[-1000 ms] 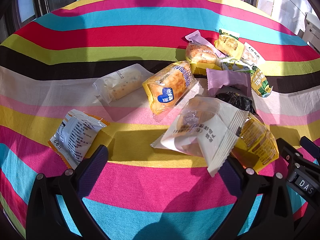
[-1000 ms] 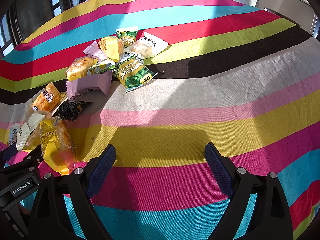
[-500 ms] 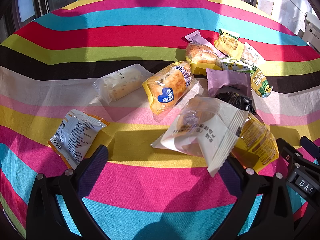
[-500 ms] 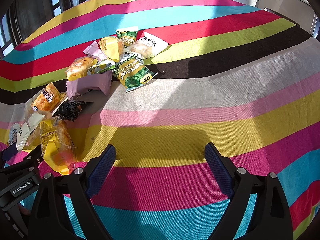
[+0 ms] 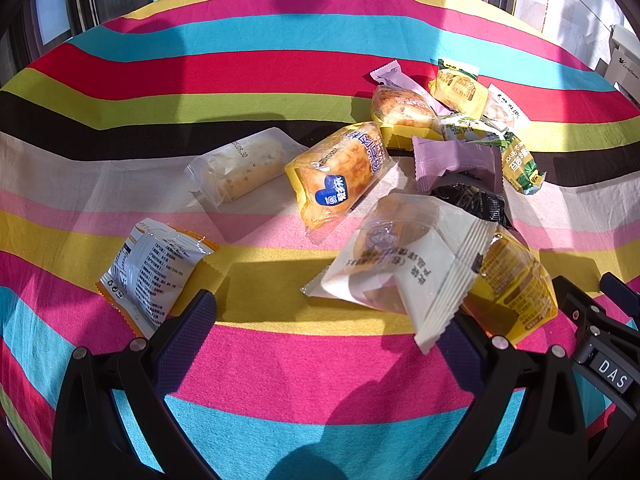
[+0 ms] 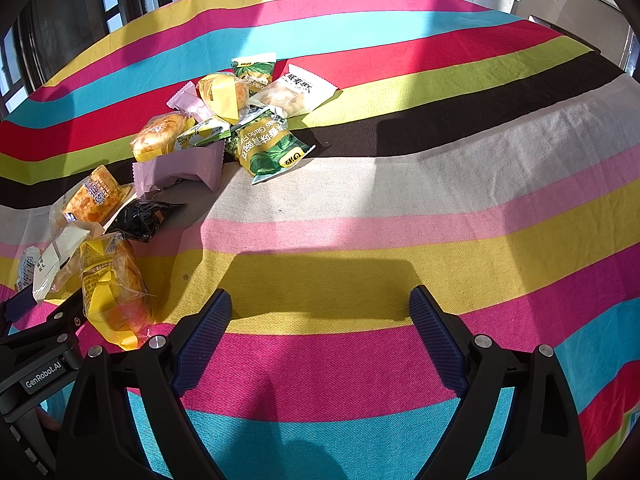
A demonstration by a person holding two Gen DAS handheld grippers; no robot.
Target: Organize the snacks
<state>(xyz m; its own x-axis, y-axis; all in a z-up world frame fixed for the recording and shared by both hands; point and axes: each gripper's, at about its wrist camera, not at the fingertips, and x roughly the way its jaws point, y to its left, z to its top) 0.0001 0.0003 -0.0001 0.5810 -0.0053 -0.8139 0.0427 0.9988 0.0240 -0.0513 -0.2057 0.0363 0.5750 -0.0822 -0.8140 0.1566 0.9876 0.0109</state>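
Presently both tongs hover low over the striped cloth on the desk, each spread wide and holding nothing: left tongs, right tongs.

Legible writing: "DAS" on a black plate at the right edge of the left view; "GenRobot.AI" on a black mount at the lower left of the right view; "LittleSwan" on a white appliance beyond the desk's far right. The green garlic-flavour packet reads "Garlic Fl…"; a clear bread pack carries a date stamp, partly readable. Other print is Chinese, too small to transcribe.

Snack positions: white pastry wrapper lies just ahead of the left tongs, its crimped end overlapping the right finger. Yellow cake pack sits beside it. Orange-edged sachet is next to the left finger. Remaining packets cluster further back.

Open room: ahead of and right of the right tongs the cloth is bare to the desk's edge.
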